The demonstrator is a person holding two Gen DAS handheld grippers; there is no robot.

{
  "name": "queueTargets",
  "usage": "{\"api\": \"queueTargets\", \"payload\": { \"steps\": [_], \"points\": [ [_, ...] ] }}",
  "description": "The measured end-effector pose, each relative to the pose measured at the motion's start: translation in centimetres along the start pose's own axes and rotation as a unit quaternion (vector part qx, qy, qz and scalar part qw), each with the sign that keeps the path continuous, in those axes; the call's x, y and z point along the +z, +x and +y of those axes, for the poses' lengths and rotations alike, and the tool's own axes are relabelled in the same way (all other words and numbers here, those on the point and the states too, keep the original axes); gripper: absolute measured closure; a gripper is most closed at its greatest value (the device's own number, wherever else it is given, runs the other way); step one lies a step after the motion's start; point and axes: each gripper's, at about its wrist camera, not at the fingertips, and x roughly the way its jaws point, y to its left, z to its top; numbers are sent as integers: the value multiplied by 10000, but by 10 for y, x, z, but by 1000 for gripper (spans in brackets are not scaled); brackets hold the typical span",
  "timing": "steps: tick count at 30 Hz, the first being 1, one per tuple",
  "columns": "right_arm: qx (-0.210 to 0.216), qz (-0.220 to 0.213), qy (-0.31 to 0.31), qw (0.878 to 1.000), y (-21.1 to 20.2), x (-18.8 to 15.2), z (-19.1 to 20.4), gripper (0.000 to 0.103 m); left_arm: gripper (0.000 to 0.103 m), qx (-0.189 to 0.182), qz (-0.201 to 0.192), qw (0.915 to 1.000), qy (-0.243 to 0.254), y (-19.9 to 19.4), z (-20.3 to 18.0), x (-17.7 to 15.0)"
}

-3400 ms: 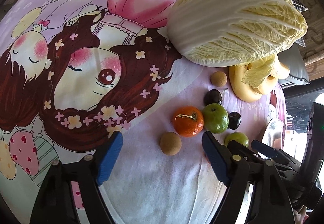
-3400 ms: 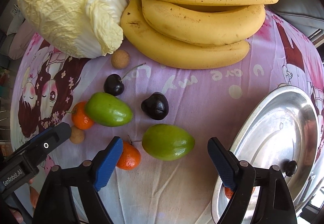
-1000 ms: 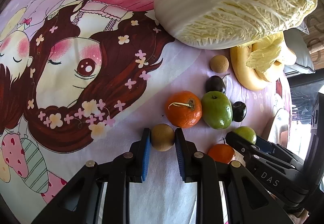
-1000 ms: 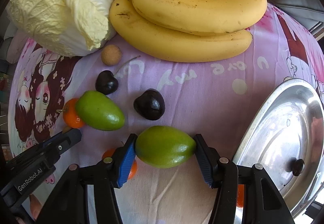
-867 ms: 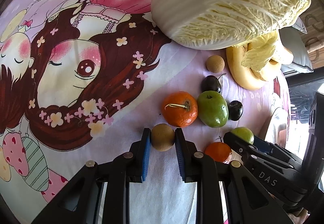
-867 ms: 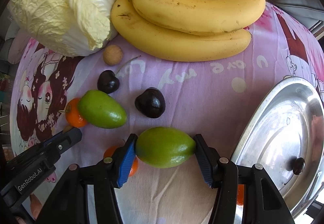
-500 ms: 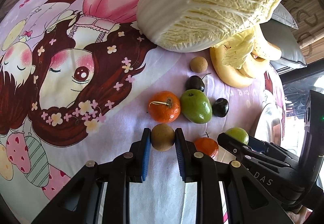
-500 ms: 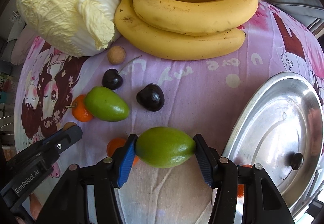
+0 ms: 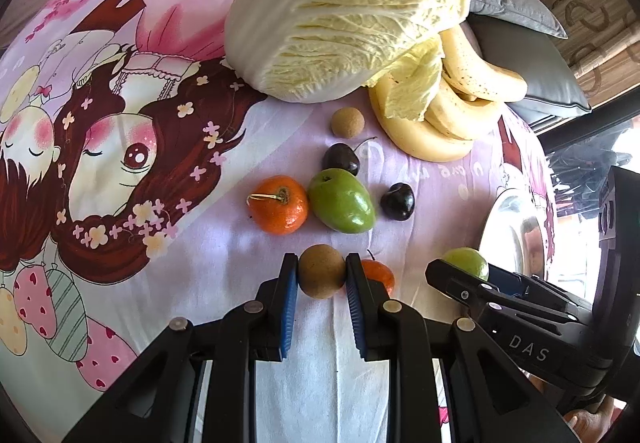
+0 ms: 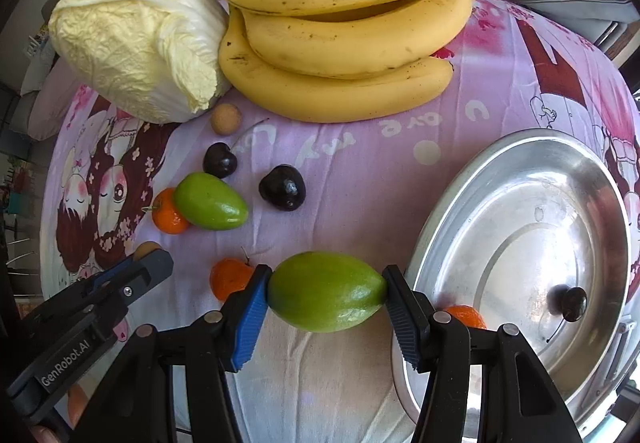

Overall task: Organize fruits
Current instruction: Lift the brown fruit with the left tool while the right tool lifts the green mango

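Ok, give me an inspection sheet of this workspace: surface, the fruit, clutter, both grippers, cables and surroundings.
Surface: cartoon-print cloth, wrinkled near the grippers.
Job's things: steel tray holding one cherry; loose on the cloth are a banana bunch, two dark cherries, a green fruit, two tangerines, a small brown fruit.
Clutter: napa cabbage leaning against the bananas.
Grippers: left gripper has its jaws shut on a brown round fruit; right gripper has its jaws shut on a green oval fruit.
Cables: nothing seen.
Surroundings: grey cushions behind the bananas.
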Motion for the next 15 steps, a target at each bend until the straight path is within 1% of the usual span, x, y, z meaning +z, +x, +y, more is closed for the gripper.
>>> {"api": "queueTargets", "payload": {
  "steps": [9,15],
  "points": [
    [59,-126,-12,9999,-29,-4,-15,44,78,-24,-13,9996,293,5,-34,-4],
    [25,-204,124,9997,-32,-1,-29,44,78,-69,70,9990,446,16,-52,-3]
  ]
}}
